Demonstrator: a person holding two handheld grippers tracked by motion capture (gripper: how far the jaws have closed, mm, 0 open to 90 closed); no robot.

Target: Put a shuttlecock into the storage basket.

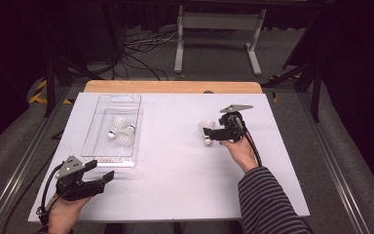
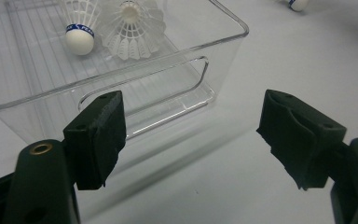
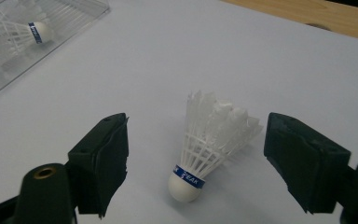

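The right tongs lie low over the white table, jaws apart astride a feathery white shuttlecock lying cork-first toward them, untouched. The left tongs gape beside the clear ribbed tray.

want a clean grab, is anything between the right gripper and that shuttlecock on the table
Nothing visible. The shuttlecock lies on bare table between the right gripper's open fingers, and neither pad touches it. The clear bin sits far off to one side.
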